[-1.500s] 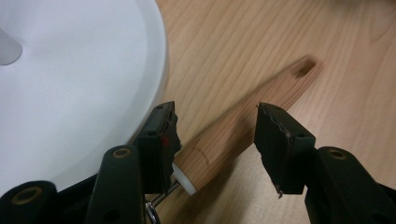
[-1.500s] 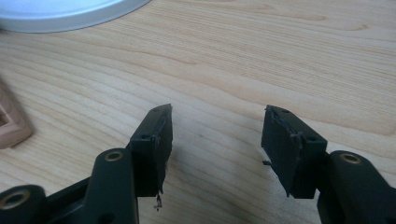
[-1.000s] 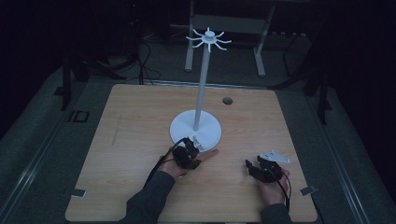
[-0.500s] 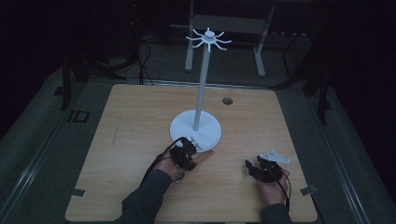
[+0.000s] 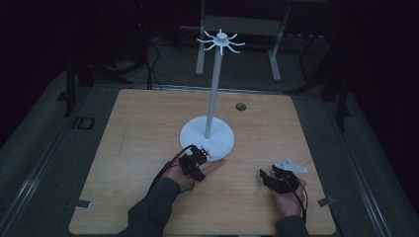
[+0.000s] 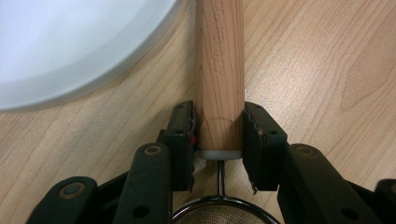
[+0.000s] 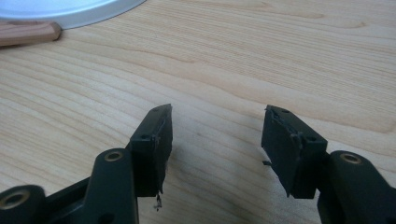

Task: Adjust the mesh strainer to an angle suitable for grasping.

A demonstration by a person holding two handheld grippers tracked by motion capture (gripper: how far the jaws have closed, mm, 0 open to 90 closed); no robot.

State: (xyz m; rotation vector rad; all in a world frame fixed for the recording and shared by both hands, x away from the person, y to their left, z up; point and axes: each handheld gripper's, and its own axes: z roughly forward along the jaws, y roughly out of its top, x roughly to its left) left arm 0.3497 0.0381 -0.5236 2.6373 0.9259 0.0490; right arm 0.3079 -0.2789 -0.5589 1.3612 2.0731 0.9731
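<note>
Black jaws of the left gripper are pinching the round, light wooden handle of a small metal mesh strainer, close to the grey collar where a thin wire joins handle to bowl. The strainer lies low over the pale wood-grain desk, its handle pointing towards the rim of the white round base of a tall white hanging stand. In the high view the left gripper sits just in front of that base, with the handle's free end poking out to its right.

The right gripper has its jaws spread wide with nothing between them, hovering over bare desk; in the high view it is held well apart from the strainer, towards the near right corner.

As I judge it, the grasp is made and the strainer is not yet lifted to the stand's top. Raising it and hooking it on one of the prongs is left.

Count: one strainer, one stand with a ring of short prongs all bare, two grippers, and one small dark round spot at the far side of the desk.
</note>
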